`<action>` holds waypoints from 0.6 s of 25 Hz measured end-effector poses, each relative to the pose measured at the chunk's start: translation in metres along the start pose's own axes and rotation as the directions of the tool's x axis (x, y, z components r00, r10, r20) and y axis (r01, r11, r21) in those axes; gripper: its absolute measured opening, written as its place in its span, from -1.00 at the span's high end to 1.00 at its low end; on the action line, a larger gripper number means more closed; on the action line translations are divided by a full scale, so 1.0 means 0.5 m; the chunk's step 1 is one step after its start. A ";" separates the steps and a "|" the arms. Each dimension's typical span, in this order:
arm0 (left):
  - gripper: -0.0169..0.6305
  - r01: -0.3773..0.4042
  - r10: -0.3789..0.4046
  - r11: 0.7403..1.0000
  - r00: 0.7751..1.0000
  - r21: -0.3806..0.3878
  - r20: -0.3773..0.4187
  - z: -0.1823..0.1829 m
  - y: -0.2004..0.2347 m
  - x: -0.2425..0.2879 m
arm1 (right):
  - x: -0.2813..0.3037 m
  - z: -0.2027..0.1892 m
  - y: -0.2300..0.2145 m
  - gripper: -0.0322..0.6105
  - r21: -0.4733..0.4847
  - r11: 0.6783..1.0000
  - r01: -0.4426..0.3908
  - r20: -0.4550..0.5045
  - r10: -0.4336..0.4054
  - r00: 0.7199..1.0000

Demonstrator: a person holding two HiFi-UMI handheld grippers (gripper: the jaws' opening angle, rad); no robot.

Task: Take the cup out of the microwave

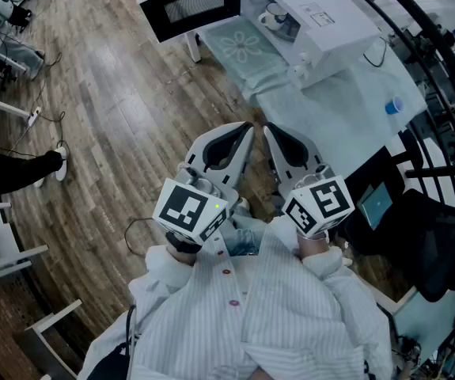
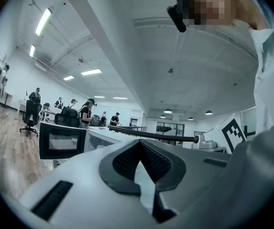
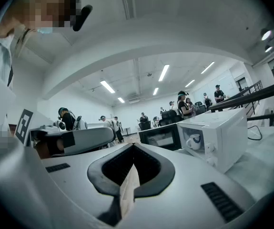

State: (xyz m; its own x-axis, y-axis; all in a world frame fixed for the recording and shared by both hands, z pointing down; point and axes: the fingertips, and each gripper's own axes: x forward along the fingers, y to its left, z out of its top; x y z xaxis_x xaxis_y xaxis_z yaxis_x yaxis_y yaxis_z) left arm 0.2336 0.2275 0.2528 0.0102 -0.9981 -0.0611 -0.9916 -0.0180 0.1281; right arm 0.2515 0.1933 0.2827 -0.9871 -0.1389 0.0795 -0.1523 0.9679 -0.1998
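A white microwave (image 1: 326,18) stands on the table at the top of the head view, its door (image 1: 191,6) swung wide open to the left. Inside it sits a white cup (image 1: 273,16), which in the right gripper view (image 3: 192,142) shows with its handle to the left. My left gripper (image 1: 248,127) and right gripper (image 1: 266,129) are held side by side close to my chest, well short of the microwave. Both are shut with nothing between the jaws. In the gripper views the left gripper (image 2: 144,175) and right gripper (image 3: 127,185) each show pads pressed together.
The microwave's table (image 1: 346,109) is covered with a pale cloth, and a small blue object (image 1: 394,106) lies at its right. A black chair (image 1: 441,244) and railing stand at the right. Wooden floor (image 1: 116,109) spreads left, with desks and another person's arm (image 1: 13,169).
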 end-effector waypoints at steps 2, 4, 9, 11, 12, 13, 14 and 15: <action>0.92 -0.004 0.004 1.000 1.000 0.002 0.002 0.000 0.001 0.001 | 0.002 -0.001 0.000 0.79 -0.004 1.000 -0.002 0.000 0.002 1.000; 0.92 -0.011 0.011 1.000 1.000 0.004 0.005 0.000 0.001 0.000 | 0.003 -0.002 0.001 0.79 -0.003 1.000 -0.009 0.000 0.009 1.000; 0.92 -0.029 0.029 1.000 1.000 -0.001 0.011 0.001 0.000 -0.008 | -0.001 0.005 0.007 0.79 0.000 1.000 -0.024 0.010 0.024 1.000; 0.92 -0.035 0.035 0.999 0.999 -0.007 0.011 0.000 -0.001 -0.011 | -0.003 0.007 0.007 0.79 -0.002 1.000 -0.025 0.011 0.025 1.000; 0.92 -0.038 0.038 0.999 0.999 -0.008 0.011 0.000 -0.002 -0.012 | -0.004 0.007 0.008 0.79 -0.002 1.000 -0.027 0.011 0.027 1.000; 0.92 -0.042 0.042 0.999 0.999 -0.007 0.012 0.000 -0.001 -0.014 | -0.004 0.006 0.008 0.79 -0.002 1.000 -0.028 0.010 0.028 1.000; 0.92 -0.045 0.045 0.999 0.999 -0.007 0.013 0.000 0.000 -0.015 | -0.004 0.006 0.009 0.79 -0.001 1.000 -0.031 0.009 0.031 0.999; 0.92 -0.049 0.049 0.999 0.999 -0.006 0.014 0.000 0.001 -0.017 | -0.003 0.005 0.010 0.79 0.001 0.999 -0.033 0.008 0.033 0.999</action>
State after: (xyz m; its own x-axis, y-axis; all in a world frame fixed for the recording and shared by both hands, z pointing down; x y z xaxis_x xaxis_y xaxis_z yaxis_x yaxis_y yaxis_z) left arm 0.2331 0.2360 0.2533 -0.0402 -0.9968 -0.0687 -0.9901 0.0305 0.1374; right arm 0.2523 0.1980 0.2793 -0.9920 -0.1084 0.0648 -0.1195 0.9718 -0.2032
